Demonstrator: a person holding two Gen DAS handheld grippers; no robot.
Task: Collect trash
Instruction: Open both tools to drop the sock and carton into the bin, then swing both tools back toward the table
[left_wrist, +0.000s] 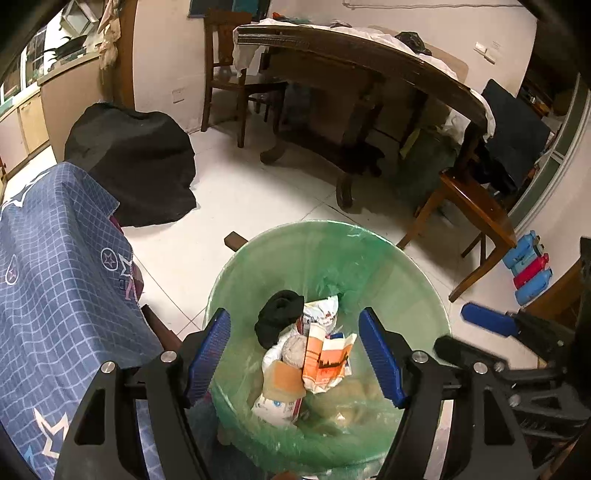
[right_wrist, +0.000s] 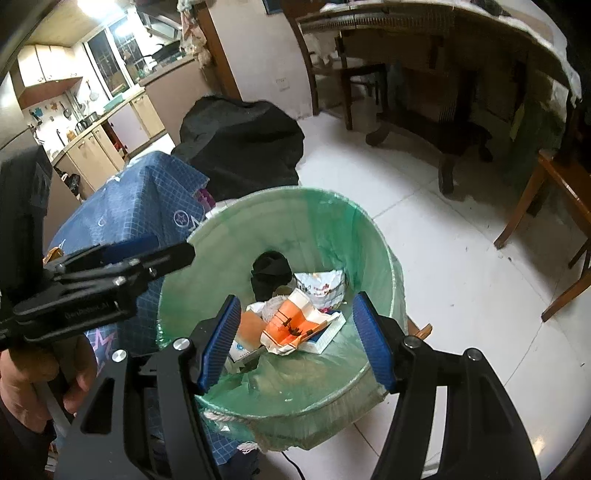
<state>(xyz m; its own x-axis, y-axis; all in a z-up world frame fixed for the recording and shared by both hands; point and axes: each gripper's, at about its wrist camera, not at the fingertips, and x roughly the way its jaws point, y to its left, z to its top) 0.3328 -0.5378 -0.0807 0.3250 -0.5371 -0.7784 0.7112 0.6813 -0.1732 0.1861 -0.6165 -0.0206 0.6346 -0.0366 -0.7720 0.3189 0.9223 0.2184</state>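
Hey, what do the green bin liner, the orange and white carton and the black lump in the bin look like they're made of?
Bin liner: thin plastic film, translucent green, wrinkled and glossy. Orange and white carton: probably printed paperboard, creased and flattened, matte. Black lump: seems soft fabric, bunched, no shine; possibly a sock, hard to confirm.

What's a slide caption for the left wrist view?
Open left tongs hover empty over green-lined trash bin holding orange carton and black cloth.
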